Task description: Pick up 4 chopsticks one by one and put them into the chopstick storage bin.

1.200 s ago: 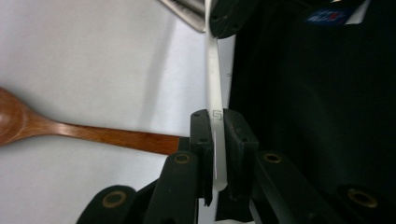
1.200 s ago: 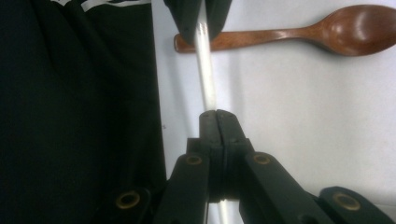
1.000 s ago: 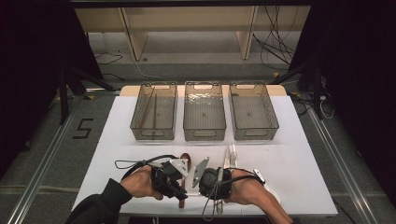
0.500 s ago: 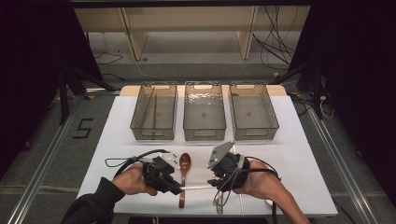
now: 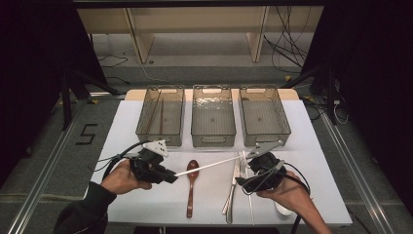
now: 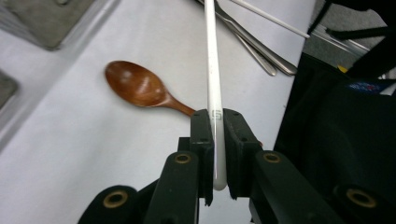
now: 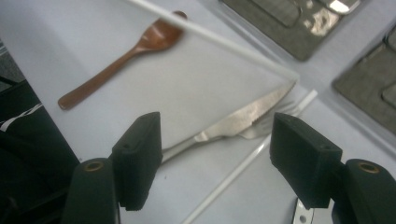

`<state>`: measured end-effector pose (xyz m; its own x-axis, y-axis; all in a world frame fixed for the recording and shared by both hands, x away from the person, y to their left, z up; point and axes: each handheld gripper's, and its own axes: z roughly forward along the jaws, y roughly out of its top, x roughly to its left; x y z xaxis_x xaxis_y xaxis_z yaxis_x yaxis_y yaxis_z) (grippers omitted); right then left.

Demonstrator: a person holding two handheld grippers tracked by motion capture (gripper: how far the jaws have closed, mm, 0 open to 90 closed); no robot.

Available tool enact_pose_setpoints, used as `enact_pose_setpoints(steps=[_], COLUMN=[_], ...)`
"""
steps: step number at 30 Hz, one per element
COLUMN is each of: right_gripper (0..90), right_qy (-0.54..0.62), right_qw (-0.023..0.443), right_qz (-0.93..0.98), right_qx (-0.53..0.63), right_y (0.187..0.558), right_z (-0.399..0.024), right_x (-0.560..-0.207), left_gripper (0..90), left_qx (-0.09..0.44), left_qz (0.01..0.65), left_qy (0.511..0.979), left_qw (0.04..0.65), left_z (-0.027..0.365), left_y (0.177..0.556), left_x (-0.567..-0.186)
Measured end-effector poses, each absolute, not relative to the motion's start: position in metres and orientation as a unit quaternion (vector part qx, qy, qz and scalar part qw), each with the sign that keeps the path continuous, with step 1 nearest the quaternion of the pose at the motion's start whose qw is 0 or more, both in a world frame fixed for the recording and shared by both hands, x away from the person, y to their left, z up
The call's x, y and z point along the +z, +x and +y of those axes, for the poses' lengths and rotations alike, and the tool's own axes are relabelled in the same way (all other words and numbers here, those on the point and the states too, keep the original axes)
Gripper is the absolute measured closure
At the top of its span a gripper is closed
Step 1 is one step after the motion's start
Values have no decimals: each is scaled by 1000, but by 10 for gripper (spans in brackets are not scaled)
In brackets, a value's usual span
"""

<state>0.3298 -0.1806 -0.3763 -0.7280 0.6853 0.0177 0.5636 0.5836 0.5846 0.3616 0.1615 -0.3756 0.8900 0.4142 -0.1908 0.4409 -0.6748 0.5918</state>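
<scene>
My left gripper (image 5: 168, 175) is shut on one end of a white chopstick (image 5: 209, 166), which slants up to the right above the table. In the left gripper view the stick (image 6: 212, 70) is pinched between the two black jaws. My right gripper (image 5: 242, 184) has just been opening and stands open with nothing between its fingers (image 7: 140, 135). It hovers over a knife (image 7: 233, 125), a fork (image 7: 275, 116) and a second white chopstick (image 7: 243, 169) lying on the table. A brown wooden spoon (image 5: 191, 187) lies between the two hands.
Three clear bins (image 5: 160, 117), (image 5: 213, 117), (image 5: 265, 116) stand in a row at the back of the white table (image 5: 311, 161). A small white object (image 5: 282, 208) lies by the right wrist. Cables trail from both grippers.
Both hands have moved apart from the table's middle, left hand leftward and right hand rightward. The right jaws have opened and let go of the white chopstick, which stays in the left gripper.
</scene>
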Motion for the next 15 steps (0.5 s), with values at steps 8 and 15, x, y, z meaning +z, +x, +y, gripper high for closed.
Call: enact_pose_setpoints(steps=[8, 15], right_gripper=[317, 287], right_qy=[374, 393], right_qw=[100, 92], right_qz=[876, 873], right_qx=[286, 274], right_y=[331, 331], right_z=[-185, -185], right_x=[-391, -400], left_gripper=[829, 828], left_qx=[15, 56], left_qz=[278, 331], left_qy=[891, 864], left_qw=[357, 375], left_z=[178, 199], left_y=[371, 387], left_x=[-363, -357])
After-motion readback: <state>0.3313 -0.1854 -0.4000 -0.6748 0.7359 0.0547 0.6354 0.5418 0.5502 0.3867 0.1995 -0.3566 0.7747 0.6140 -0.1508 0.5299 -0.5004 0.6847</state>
